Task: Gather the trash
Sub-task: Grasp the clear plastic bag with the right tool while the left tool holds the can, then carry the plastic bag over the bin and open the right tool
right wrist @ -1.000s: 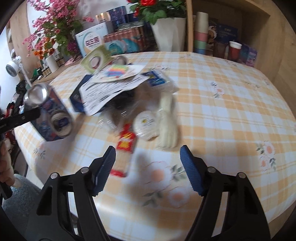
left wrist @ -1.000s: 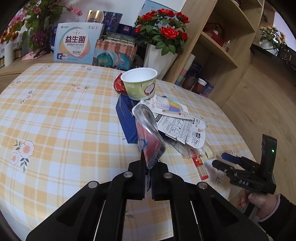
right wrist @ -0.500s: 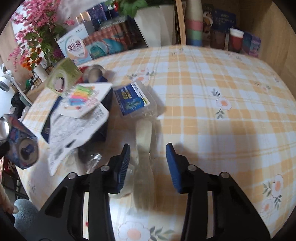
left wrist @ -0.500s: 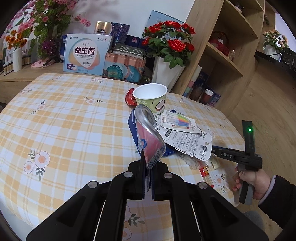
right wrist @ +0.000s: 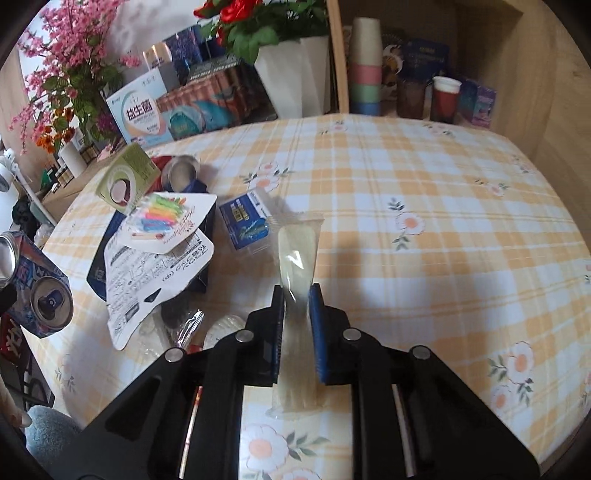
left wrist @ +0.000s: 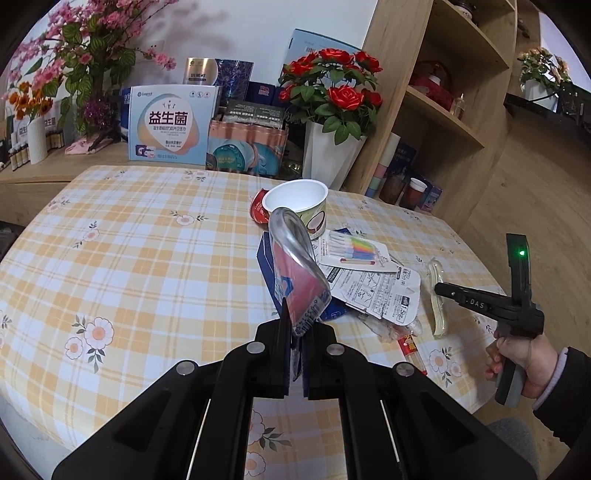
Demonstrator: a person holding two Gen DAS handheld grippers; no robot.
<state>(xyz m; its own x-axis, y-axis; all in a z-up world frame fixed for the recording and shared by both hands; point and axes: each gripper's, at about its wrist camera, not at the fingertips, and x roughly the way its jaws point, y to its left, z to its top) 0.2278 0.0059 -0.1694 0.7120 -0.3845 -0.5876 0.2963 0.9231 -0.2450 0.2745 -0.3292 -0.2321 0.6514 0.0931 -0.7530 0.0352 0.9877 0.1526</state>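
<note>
Your left gripper (left wrist: 295, 328) is clamped on a crushed shiny can (left wrist: 297, 273), while your right gripper (right wrist: 297, 295) is closing around a floppy clear wrapper (right wrist: 297, 254) on the checked tablecloth (right wrist: 424, 192).

Wooden shelving (left wrist: 443, 122) beside a white wall (left wrist: 258, 33), wood floor (left wrist: 535, 192).

"益生菌" on pale blue box (left wrist: 168, 127), "DAS" on right gripper (left wrist: 448, 291), "1.5" on printed card (left wrist: 376, 291)
</note>
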